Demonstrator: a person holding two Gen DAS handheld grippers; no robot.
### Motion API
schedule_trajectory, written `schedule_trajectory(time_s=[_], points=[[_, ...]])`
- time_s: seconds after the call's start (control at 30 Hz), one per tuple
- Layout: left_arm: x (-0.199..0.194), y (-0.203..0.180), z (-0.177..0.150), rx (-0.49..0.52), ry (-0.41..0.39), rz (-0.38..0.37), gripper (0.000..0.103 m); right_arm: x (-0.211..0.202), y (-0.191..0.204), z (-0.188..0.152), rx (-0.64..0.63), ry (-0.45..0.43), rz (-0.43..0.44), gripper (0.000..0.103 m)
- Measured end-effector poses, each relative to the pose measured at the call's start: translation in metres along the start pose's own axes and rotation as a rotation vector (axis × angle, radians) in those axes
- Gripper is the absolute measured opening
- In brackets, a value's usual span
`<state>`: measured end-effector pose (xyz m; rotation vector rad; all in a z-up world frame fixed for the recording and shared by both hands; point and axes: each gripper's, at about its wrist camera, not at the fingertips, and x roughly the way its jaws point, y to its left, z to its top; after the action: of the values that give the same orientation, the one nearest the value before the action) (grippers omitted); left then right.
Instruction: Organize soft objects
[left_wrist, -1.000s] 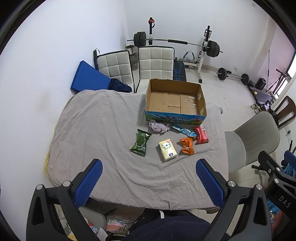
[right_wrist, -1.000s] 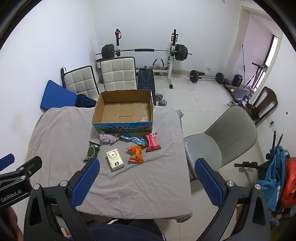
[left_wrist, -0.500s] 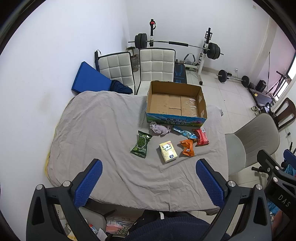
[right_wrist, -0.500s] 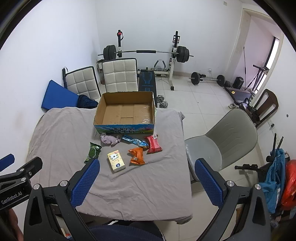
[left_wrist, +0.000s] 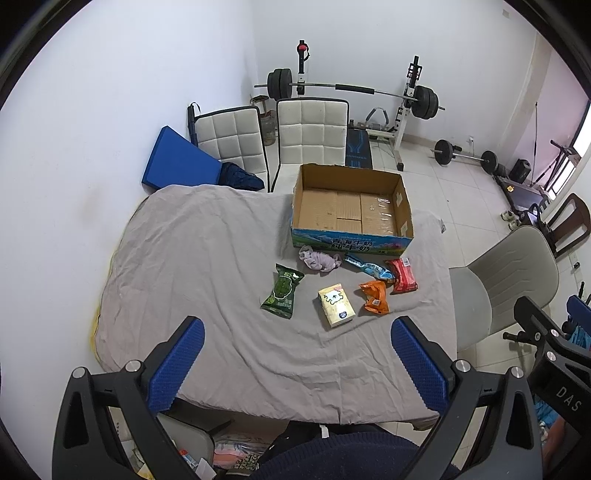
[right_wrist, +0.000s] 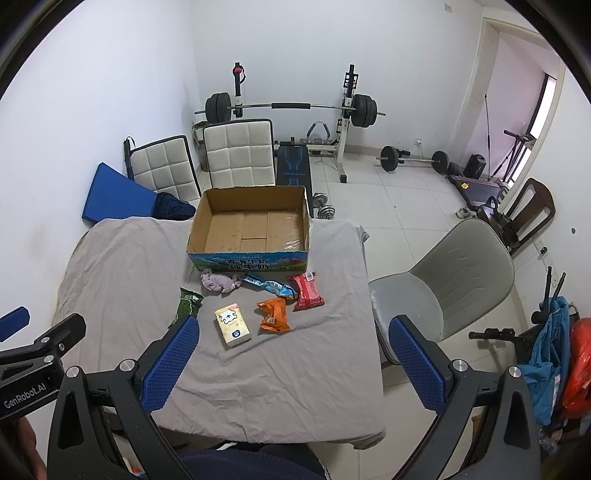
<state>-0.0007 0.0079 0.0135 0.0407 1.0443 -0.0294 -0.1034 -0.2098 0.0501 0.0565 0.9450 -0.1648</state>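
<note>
The cardboard box (right_wrist: 248, 261) carries large white Chinese characters on its blue front panel, reading roughly "青海牛奶 纯牛奶". "GenRobot.AI" is printed in white on the black body of the left gripper (right_wrist: 26, 392) as the right wrist view shows it. "DAS" stands in white on the right gripper (left_wrist: 565, 393) in the left wrist view. Print on the green packet (left_wrist: 282, 290) is too small to read.

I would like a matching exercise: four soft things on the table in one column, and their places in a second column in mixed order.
1. purple cloth
2. green packet
3. red packet
4. tissue pack

a. farthest toward the grey chair
b. right against the cardboard box front
c. between the green packet and the orange packet
d. farthest toward the wall

Pairs: 1-b, 2-d, 3-a, 4-c
</note>
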Motion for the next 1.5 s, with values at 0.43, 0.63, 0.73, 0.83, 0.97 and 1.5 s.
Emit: schedule_trajectory(time_s=[0.43, 0.63, 0.73, 0.83, 0.97, 1.5], points=[[0.0, 0.0, 0.001, -0.003, 0.0, 0.0, 0.103, 0.001, 0.002, 0.008, -0.016, -0.003, 0.006, 0.103], [0.0, -0.001, 0.001, -0.001, 0.0, -0.002, 0.103, 0.002, 0.0, 0.006, -0.017, -0.003, 0.009, 0.103], [0.0, -0.001, 0.001, -0.002, -0.002, -0.002, 0.103, 0.002, 0.0, 0.006, -0.017, -0.004, 0.01, 0.103], [0.001, -0.003, 0.002, -0.003, -0.002, -0.002, 0.103, 0.003, 0.0, 0.007, -0.016, -0.004, 0.009, 0.103], [0.002, -0.006, 0.003, -0.006, -0.003, -0.002, 0.103, 0.006, -0.003, 0.009, -0.011, -0.001, 0.012, 0.103], [0.164, -0.026, 0.047, -0.072, 0.17, 0.041, 0.103, 0.215, -0.058, 0.021, 0.042, 0.295, 0.042, 0.103]])
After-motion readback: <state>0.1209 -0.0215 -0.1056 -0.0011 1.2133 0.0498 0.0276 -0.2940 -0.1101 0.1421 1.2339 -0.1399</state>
